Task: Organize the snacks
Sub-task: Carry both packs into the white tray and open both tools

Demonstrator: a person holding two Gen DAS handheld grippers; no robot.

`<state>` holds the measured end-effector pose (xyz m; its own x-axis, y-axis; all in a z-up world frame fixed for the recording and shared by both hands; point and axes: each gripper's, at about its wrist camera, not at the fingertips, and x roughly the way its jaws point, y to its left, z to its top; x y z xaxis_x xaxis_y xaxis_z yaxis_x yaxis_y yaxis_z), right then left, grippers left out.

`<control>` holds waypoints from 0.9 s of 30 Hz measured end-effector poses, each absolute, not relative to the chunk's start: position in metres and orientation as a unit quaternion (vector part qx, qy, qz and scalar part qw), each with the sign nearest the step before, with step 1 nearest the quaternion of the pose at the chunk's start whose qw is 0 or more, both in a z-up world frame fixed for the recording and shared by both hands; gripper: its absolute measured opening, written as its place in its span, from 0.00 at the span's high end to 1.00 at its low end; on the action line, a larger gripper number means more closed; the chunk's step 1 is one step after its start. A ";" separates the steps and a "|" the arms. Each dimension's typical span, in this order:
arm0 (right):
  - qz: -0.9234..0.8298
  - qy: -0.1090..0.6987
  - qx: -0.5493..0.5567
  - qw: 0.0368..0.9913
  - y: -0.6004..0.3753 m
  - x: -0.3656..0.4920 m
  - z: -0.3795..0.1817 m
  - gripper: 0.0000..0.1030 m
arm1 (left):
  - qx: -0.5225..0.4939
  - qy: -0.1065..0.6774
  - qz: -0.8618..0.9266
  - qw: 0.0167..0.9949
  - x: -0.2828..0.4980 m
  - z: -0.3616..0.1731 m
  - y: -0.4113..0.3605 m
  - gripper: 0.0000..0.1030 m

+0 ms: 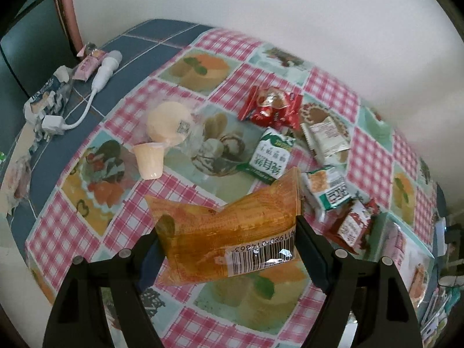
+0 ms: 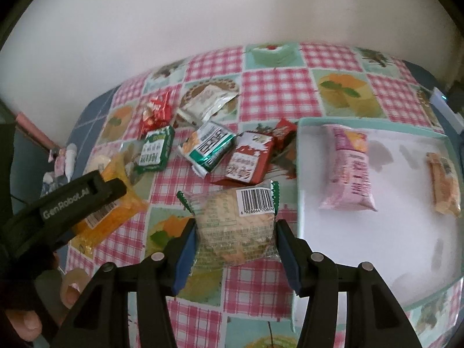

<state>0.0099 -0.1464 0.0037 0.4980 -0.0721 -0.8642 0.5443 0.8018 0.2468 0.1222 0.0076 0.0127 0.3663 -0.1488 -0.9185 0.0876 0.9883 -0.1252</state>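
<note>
My left gripper (image 1: 229, 232) is shut on an orange snack packet (image 1: 226, 232) with a barcode, held above the checked tablecloth; the packet also shows in the right wrist view (image 2: 116, 208). My right gripper (image 2: 235, 232) is shut on a clear biscuit packet (image 2: 235, 226) with green ends, just left of the white tray (image 2: 377, 246). The tray holds a pink packet (image 2: 348, 171) and an orange bar (image 2: 443, 185). Loose snacks lie in a heap: a green packet (image 1: 269, 156), a red packet (image 1: 272, 107), a teal packet (image 2: 207, 148) and a red-white packet (image 2: 246, 162).
Two jelly cups (image 1: 149, 159) lie left of the heap. A white charger with cable (image 1: 95, 87) and wrappers (image 1: 49, 95) sit at the table's far left on the blue tile surface. A white wall runs behind the table. The tray (image 1: 406, 240) shows at the right.
</note>
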 end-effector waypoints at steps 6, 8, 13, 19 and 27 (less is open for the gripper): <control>-0.224 0.452 0.280 0.817 -0.167 -0.012 0.013 0.45 | -0.020 0.554 -0.090 0.827 0.109 0.020 -0.004 0.19; -0.249 0.449 0.284 0.810 -0.177 -0.023 0.017 0.45 | -0.014 0.550 -0.096 0.829 0.106 0.023 -0.009 0.19; -0.307 0.439 0.308 0.786 -0.208 -0.052 0.020 0.45 | 0.003 0.540 -0.124 0.832 0.090 0.033 -0.029 0.19; -0.361 0.424 0.346 0.755 -0.252 -0.091 0.015 0.45 | 0.028 0.529 -0.156 0.834 0.068 0.043 -0.055 0.19; -0.423 0.397 0.392 0.714 -0.297 -0.147 0.012 0.45 | 0.076 0.517 -0.211 0.826 0.032 0.048 -0.101 0.19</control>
<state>-0.1471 -0.2967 0.0117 0.3267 -0.2931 -0.8985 0.9152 0.3355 0.2233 0.0317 -0.1007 0.0483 0.3751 -0.2704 -0.8867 0.4275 0.8992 -0.0934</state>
